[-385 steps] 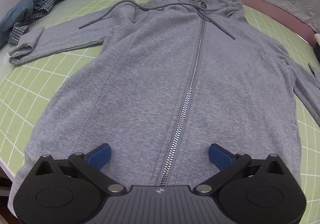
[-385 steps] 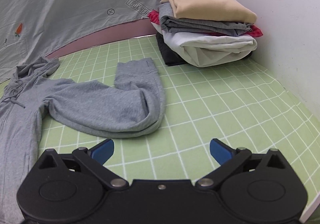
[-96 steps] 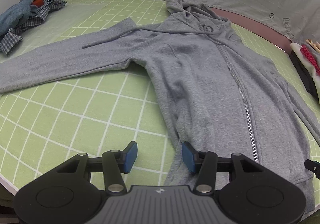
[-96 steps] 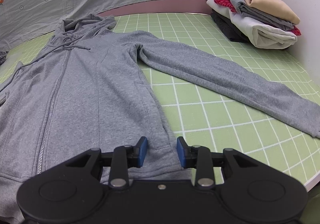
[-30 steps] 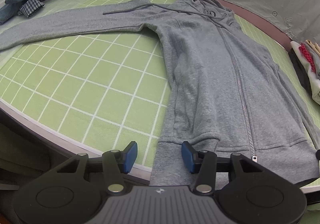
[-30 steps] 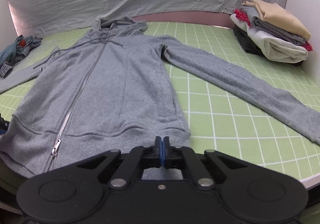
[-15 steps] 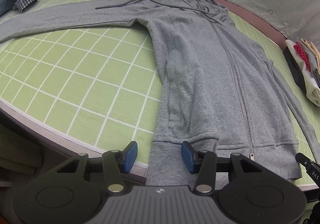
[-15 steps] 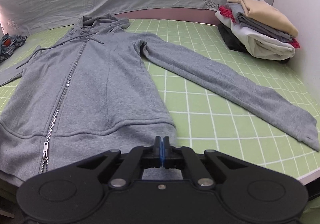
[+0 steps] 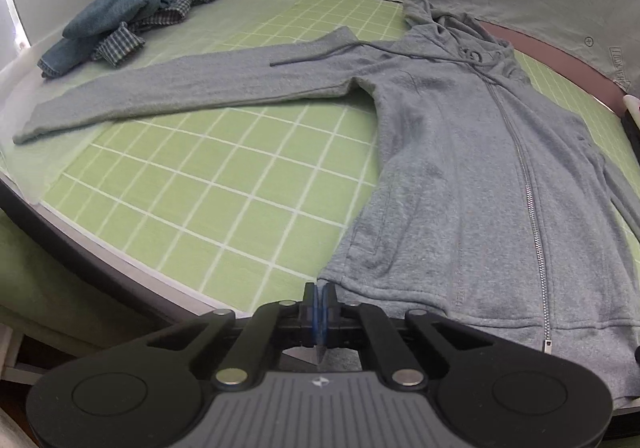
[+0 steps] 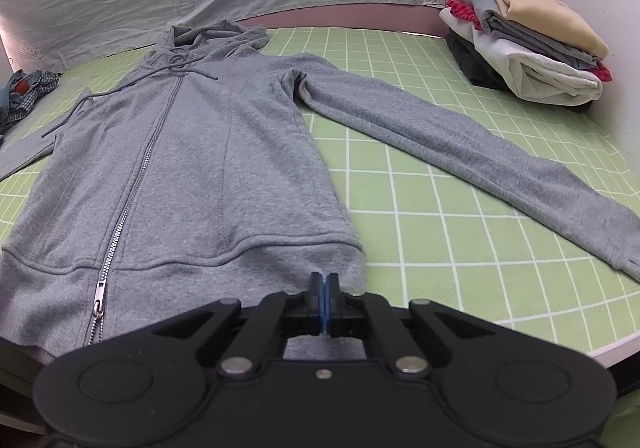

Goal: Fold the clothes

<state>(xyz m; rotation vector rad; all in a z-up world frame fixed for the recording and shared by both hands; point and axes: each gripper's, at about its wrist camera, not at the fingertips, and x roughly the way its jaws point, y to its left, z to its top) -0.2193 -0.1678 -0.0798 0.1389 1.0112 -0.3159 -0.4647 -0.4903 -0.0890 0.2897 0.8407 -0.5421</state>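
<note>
Both grippers, left (image 9: 320, 306) and right (image 10: 324, 304), are pinched tight on the hoodie's (image 10: 180, 168) hem corners (sleeves spread wide), a hold that seems meant for lifting the hem.

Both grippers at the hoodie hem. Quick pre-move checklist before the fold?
1. Left gripper shut on hem corner of the grey zip-up hoodie: ok.
2. Right gripper shut on the other hem corner: ok.
3. Zipper closed, body flat: ok.
4. Both sleeves spread out, not tucked: ok.
5. Green grid mat beyond the hood free for the fold: cannot tell.
6. Stack of folded clothes apart from the right sleeve: ok.
</note>
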